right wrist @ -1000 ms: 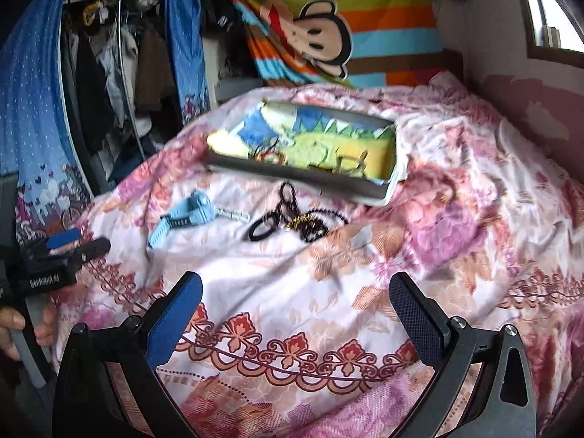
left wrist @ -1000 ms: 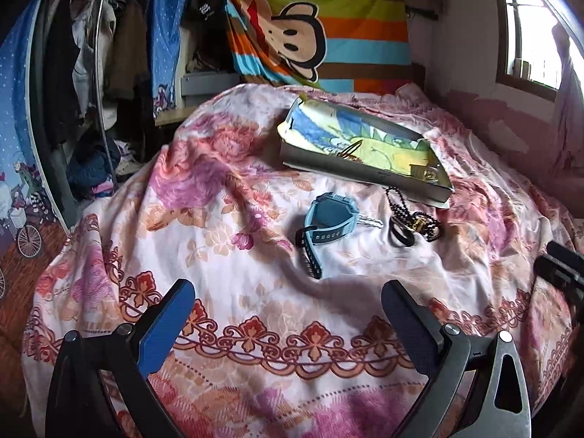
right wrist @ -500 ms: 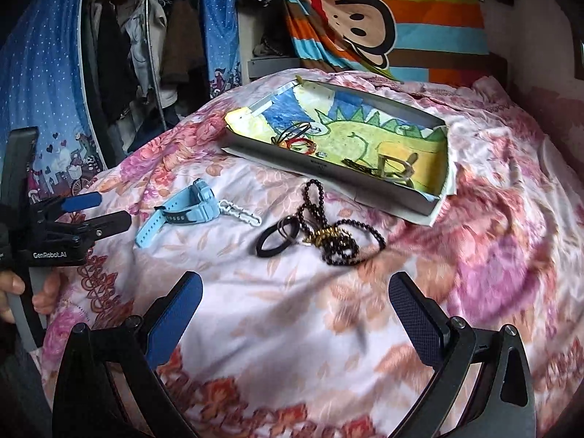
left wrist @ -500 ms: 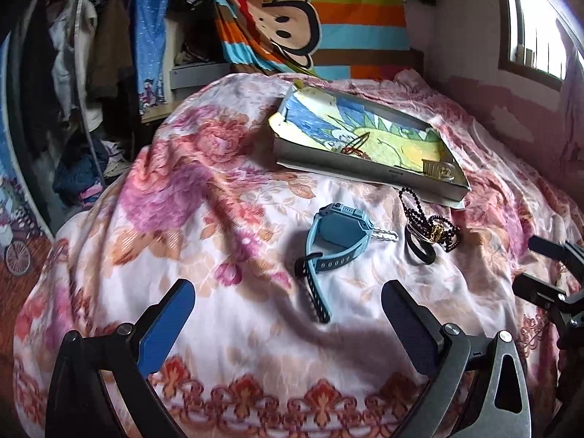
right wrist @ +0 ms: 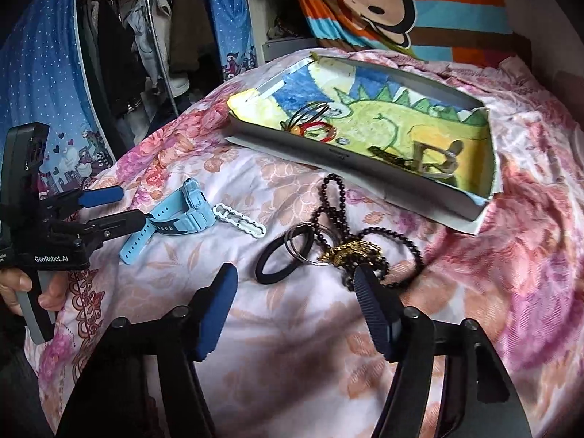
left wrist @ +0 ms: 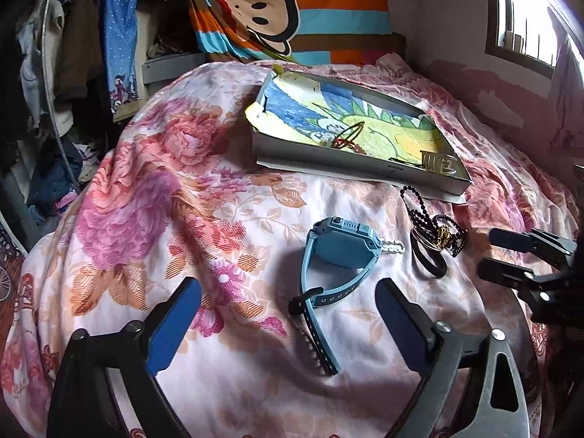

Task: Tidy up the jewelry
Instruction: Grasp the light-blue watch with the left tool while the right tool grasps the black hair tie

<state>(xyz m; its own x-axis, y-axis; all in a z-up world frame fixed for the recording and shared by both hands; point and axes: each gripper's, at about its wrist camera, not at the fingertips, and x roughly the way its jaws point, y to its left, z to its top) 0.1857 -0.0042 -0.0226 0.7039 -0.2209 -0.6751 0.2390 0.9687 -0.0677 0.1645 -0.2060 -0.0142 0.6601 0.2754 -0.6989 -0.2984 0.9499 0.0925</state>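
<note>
Two tongs are out over the bed, one in each of my hands. My left tongs (left wrist: 288,310) stand spread wide, though they have just been closing a little, and the strap of the light blue plastic wristwatch (left wrist: 337,255) lies on the bedspread between their blue pads without touching either. My right tongs (right wrist: 295,284) have just been closing too and now stand about half spread, pinching nothing; they hang just short of the tangle of jewelry, with the right pad's tip overlapping the dark beads from this view.

That tangle is a long string of small dark round beads (right wrist: 337,197), a gold chain bunched in a lump (right wrist: 350,250), a few thin silver rings (right wrist: 301,244) and a plain black elastic hair band (right wrist: 279,261), all touching one another. A small white scalloped plastic clip (right wrist: 239,219) lies just beside the watch's case.

Everything rests on the pink and white flowered bedspread (left wrist: 182,197). Beyond the loose pieces sits a shallow grey cardboard box lined with a green dinosaur drawing (right wrist: 430,189); inside it are a thin dark wire hoop with red and orange bands (right wrist: 310,124) near one end and a pale gold hair clip (right wrist: 434,158) near the other. A striped monkey-face blanket (left wrist: 277,7) hangs behind.
</note>
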